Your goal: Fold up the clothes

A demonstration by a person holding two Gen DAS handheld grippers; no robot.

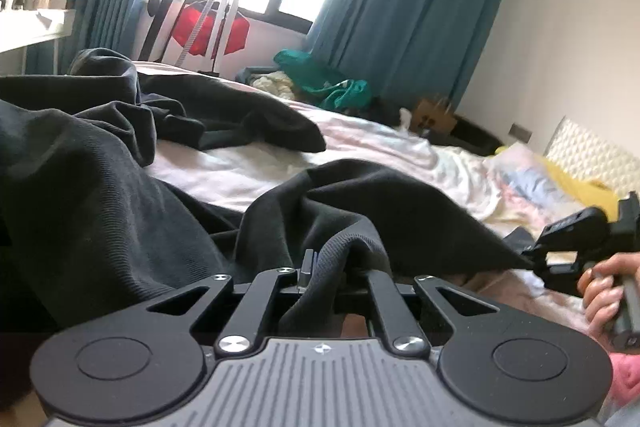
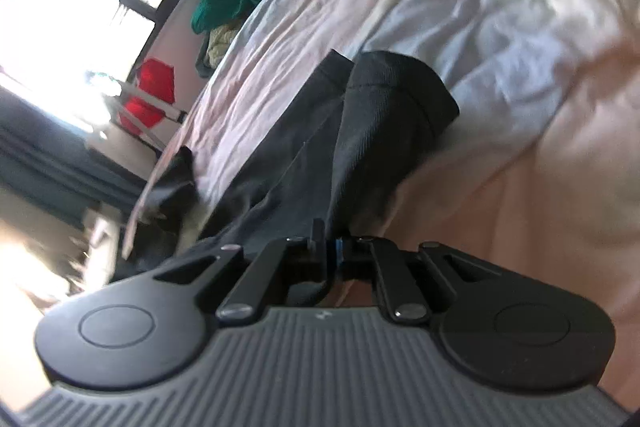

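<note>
**Dark garment held at two points over bed**

Left gripper point(image 1: 320, 267): jaws clenched on a ribbed edge of the crumpled black knit garment point(image 1: 100, 195), which sprawls across the pale rumpled bed sheet point(image 1: 248, 175). Right gripper point(image 2: 333, 247): jaws clenched on the garment's sleeve end, person's hand point(image 1: 606, 291) on its handle. Teal curtains point(image 1: 404, 7) behind.

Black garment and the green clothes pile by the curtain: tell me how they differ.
The black garment lies spread over the bed; the green clothes pile sits beyond the bed's far edge, by the curtain. The black garment is pinched by both the left gripper and the right gripper; nothing holds the green pile. Both are crumpled and unfolded.
</note>
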